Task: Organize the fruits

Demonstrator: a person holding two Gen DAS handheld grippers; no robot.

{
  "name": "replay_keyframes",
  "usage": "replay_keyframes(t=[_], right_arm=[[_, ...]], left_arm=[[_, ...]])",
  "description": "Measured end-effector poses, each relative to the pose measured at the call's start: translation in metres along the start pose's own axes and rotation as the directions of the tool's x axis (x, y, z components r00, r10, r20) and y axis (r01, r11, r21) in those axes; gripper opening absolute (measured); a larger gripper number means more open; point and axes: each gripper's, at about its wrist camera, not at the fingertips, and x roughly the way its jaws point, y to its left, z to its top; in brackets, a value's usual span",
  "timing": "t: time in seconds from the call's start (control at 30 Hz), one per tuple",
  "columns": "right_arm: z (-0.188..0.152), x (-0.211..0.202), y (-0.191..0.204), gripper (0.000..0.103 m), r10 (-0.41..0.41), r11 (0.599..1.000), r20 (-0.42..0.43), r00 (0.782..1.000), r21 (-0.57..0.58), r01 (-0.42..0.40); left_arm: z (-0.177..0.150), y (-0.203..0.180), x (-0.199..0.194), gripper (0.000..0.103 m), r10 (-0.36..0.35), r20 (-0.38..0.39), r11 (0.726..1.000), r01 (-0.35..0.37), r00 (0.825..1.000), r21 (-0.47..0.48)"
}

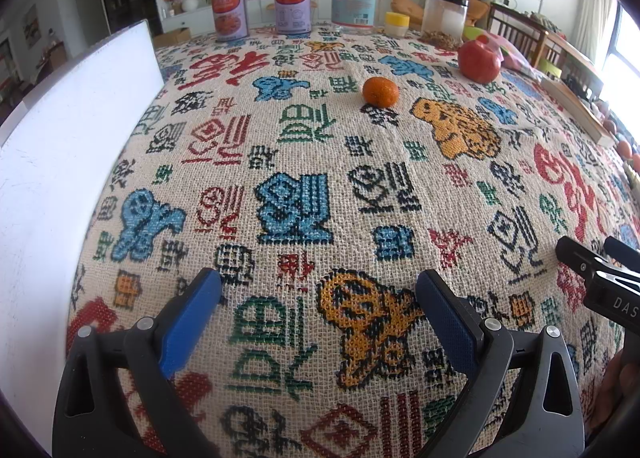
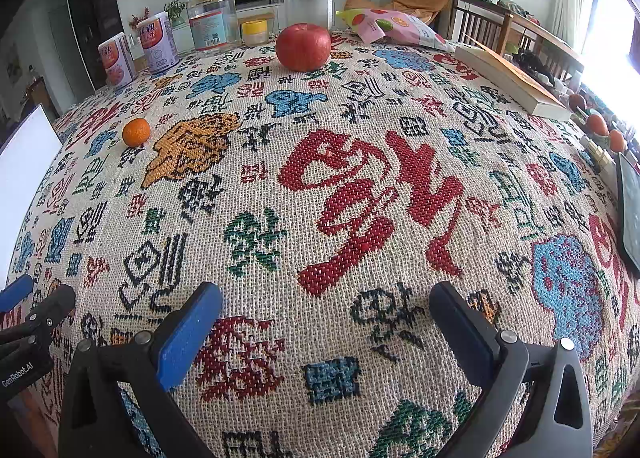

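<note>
On the coarse woven tablecloth (image 2: 360, 193), stitched with colourful characters, a small round tangerine (image 1: 380, 91) sits apart from a glossy red apple (image 2: 303, 46) farther back. Both the left gripper (image 1: 318, 298) and right gripper (image 2: 326, 310), blue-padded, hover spread wide and empty. Cylindrical cans (image 1: 229, 9) and clear jars (image 1: 355, 1) line the far edge; a white board (image 1: 60, 145) stands left.

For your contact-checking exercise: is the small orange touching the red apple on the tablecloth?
Apart. The right wrist view shows the orange well to the left of the apple, with patterned tablecloth between them; the left wrist view agrees.
</note>
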Motion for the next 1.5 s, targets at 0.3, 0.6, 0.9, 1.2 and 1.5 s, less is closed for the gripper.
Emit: replay_keyframes(t=[0.3,0.6,0.9,1.2,1.5], right_arm=[[0.0,0.0,0.0,0.103,0.0,1.0,0.0,1.0,0.0,0.0],[0.0,0.0,0.0,0.103,-0.002,1.0,-0.001,1.0,-0.001,0.002],[0.0,0.001,0.001,0.103,-0.003,1.0,-0.002,1.0,-0.001,0.003],[0.0,0.001,0.001,0.103,-0.003,1.0,-0.003,1.0,-0.003,0.003],[0.001,0.001,0.001,0.103,-0.003,1.0,-0.003,1.0,-0.003,0.003]], left_arm=[[0.0,0.0,0.002,0.099,-0.007,-0.001,1.0,0.007,1.0,-0.004],[0.033,0.023,0.006,0.098,-0.138,0.016,0.975,0.138,0.99,-0.176],[0.122,-0.038,0.081,0.097,-0.093,0.053,0.996,0.092,0.994,0.013],[0.129,-0.035,0.091,0.029,-0.056,0.047,0.998,0.054,0.997,0.04],[0.085,0.006,0.019,0.029,-0.036,0.077,0.999,0.033,0.996,0.042]])
